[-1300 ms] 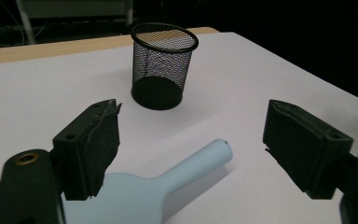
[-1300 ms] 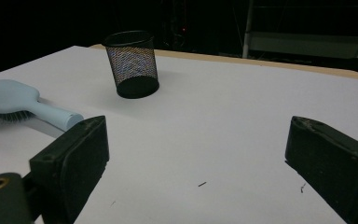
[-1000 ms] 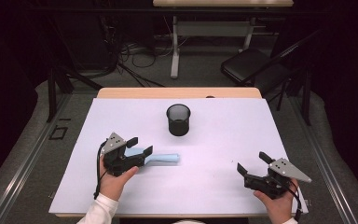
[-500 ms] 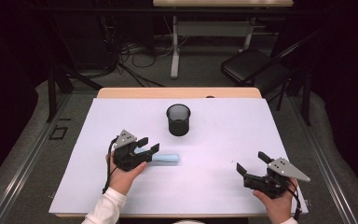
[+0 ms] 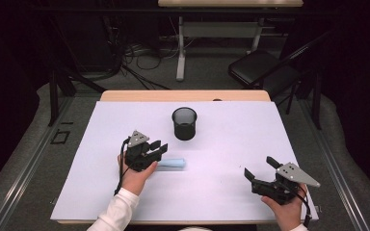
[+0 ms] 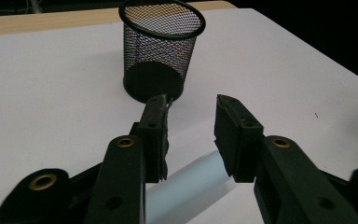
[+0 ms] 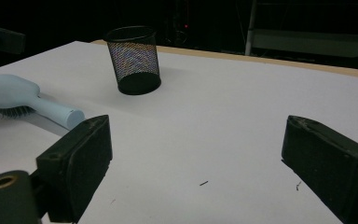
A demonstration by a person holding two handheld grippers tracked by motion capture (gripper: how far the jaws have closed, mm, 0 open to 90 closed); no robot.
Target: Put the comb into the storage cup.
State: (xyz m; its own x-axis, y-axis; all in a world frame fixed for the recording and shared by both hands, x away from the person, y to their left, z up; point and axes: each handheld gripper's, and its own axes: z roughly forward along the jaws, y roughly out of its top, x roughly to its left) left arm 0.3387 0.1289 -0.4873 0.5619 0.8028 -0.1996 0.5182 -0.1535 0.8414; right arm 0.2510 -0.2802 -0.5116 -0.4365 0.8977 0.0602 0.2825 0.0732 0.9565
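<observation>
As my left gripper's (image 5: pixel 157 147) jaws have just been closing, they straddle the pale blue hairbrush (image 6: pixel 186 186) handle — a gap shows on each side, so no clamp yet. The brush lies flat on the white table (image 5: pixel 231 139), just short of the black mesh cup (image 5: pixel 184 123). My right gripper (image 5: pixel 260 168) rests near the table's front right corner, jaws wide apart — nothing between them

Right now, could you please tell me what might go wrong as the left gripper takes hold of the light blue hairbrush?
The left gripper has just been closing its jaws around the hairbrush handle; the round handle could roll or squirt out. The mesh cup stands just ahead and could be knocked when lifting. Gripped at the handle, the bristle head may sag.
</observation>
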